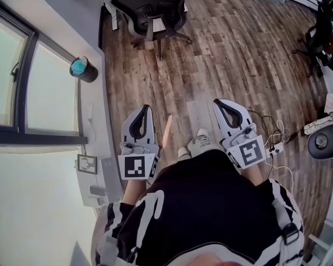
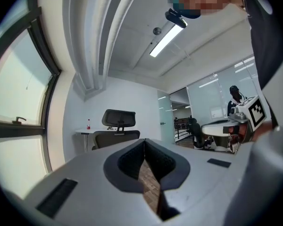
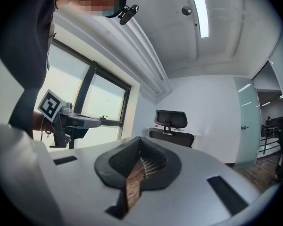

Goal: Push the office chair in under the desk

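Wooden floor runs ahead. Table stands against the far wall, twelve o'clock. Office chair sits before it, backrest toward me, well apart: twelve o'clock from my left fingers, eleven from my right fingers. Both pairs pressed together, empty. I judge the left better aligned.

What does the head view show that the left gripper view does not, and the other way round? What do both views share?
Only the head view shows the person's shoes, cables on the floor and a dark container with a teal top by the window. Only the left gripper view shows the ceiling lamp and a small bottle on the desk. Both show the office chair, the window, the left gripper and the right gripper.
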`<control>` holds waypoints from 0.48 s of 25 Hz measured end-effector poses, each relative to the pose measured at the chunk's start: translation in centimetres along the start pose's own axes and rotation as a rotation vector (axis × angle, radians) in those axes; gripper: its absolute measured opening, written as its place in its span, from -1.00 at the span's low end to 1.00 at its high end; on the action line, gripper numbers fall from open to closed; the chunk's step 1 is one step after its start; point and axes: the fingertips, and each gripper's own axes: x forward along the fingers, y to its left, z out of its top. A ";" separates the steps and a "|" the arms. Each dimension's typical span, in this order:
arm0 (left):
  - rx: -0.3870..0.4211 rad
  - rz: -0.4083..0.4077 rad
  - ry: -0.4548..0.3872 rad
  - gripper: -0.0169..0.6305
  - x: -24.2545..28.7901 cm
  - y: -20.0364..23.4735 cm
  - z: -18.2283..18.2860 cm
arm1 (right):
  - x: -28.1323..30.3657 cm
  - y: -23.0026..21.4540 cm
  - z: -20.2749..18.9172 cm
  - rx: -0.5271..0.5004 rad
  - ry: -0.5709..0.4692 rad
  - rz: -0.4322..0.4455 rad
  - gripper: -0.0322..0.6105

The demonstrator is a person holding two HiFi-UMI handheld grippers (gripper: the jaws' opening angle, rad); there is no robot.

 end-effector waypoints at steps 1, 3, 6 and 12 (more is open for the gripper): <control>-0.008 0.001 0.003 -0.92 0.0 0.1 -0.1 | 0.0 0.0 -0.3 -0.009 0.017 -0.001 -0.87; -0.013 0.004 0.007 -0.92 0.1 0.3 -0.3 | 0.2 -0.1 -0.9 -0.023 0.042 -0.001 -0.87; -0.021 0.009 0.010 -0.92 0.4 0.6 -0.6 | 1.0 0.0 -0.8 -0.022 0.033 0.009 -0.87; -0.019 0.029 0.016 -0.92 1.7 1.7 -0.6 | 3.3 -0.5 -0.9 -0.012 0.013 0.040 -0.87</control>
